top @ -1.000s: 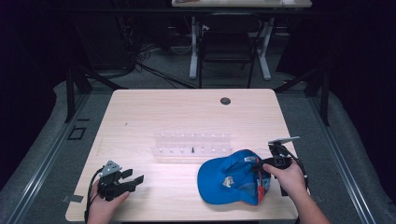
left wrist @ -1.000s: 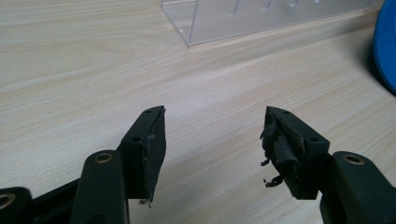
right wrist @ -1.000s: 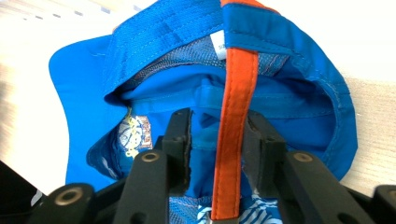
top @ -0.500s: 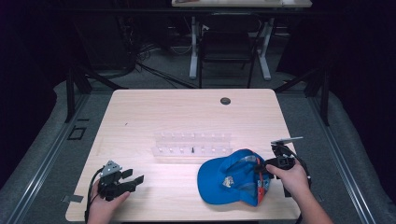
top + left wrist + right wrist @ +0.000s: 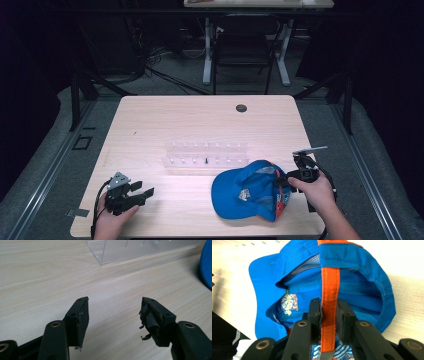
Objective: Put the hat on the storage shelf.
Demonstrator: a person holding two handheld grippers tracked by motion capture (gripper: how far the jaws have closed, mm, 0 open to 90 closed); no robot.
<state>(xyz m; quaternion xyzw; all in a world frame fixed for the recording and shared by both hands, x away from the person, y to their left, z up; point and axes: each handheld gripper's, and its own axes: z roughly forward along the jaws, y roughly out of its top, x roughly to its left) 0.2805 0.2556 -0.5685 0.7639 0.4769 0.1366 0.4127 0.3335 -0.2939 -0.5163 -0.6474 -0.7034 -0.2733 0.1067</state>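
A blue cap [image 5: 245,192] lies upside down near the table's front right, its brim toward the left. In the right gripper view the cap [image 5: 294,272] shows its inside, with an orange strap [image 5: 329,287] running across the opening. My right gripper [image 5: 283,181] [image 5: 329,312] is shut on that orange strap at the cap's right side. At the front left of the table my left gripper [image 5: 145,191] [image 5: 113,317] stands open above bare wood, with nothing between its fingers.
A clear plastic rack [image 5: 206,156] with small pegs stands mid-table, behind the cap; its corner [image 5: 105,251] lies ahead of the left gripper. A dark round grommet [image 5: 241,108] sits at the table's back. A chair [image 5: 244,55] stands beyond the far edge.
The right gripper and hand have shifted slightly right and toward the front, drawing the cap's strap with them. The left gripper has stayed where it was.
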